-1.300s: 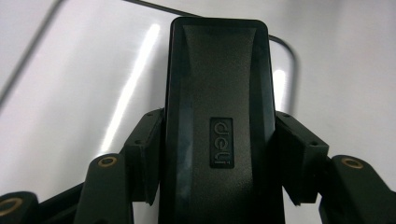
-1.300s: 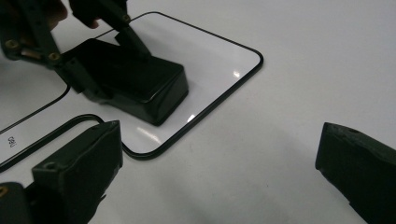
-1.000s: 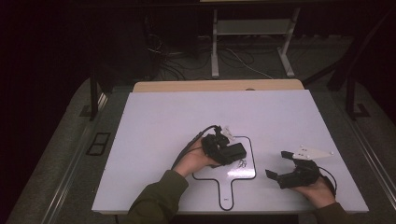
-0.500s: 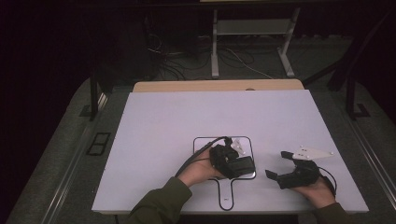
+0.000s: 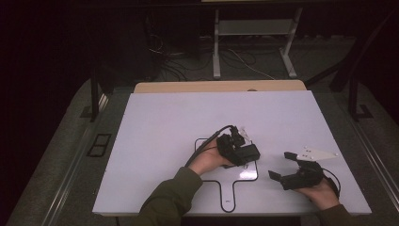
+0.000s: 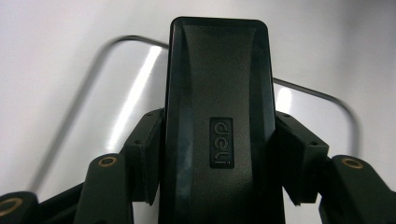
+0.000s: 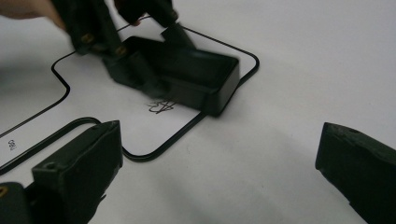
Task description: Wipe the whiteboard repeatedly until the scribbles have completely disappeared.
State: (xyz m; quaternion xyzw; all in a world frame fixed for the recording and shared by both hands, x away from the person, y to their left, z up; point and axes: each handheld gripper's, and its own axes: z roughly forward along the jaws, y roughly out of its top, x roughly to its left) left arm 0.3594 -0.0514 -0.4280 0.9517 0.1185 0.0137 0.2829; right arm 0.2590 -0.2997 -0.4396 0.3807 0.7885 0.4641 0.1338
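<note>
My left gripper (image 5: 241, 151) is shut on a black oblong box (image 5: 249, 153) with a "deli" logo. The box (image 6: 217, 116) stands lengthwise between the two fingers (image 6: 144, 149), gripped at its sides. It hangs low over the square part of a black outline (image 5: 233, 188) drawn on the white table (image 5: 164, 132). In the right gripper view the box (image 7: 201, 77) sits at the outline's (image 7: 187, 128) corner, with the left gripper (image 7: 135, 70) behind it. My right gripper (image 5: 281, 165) rests at the near right, open and holding nothing (image 7: 219, 177).
A small scribble (image 7: 161, 106) is drawn inside the outline. A wooden strip (image 5: 216, 86) runs along the table's far edge. Behind it a metal stand (image 5: 254, 42) and cables (image 5: 174, 56) sit on the dark floor.
The left hand has carried the black box a little to the right over the outline and turned it. The right gripper has stayed put.
</note>
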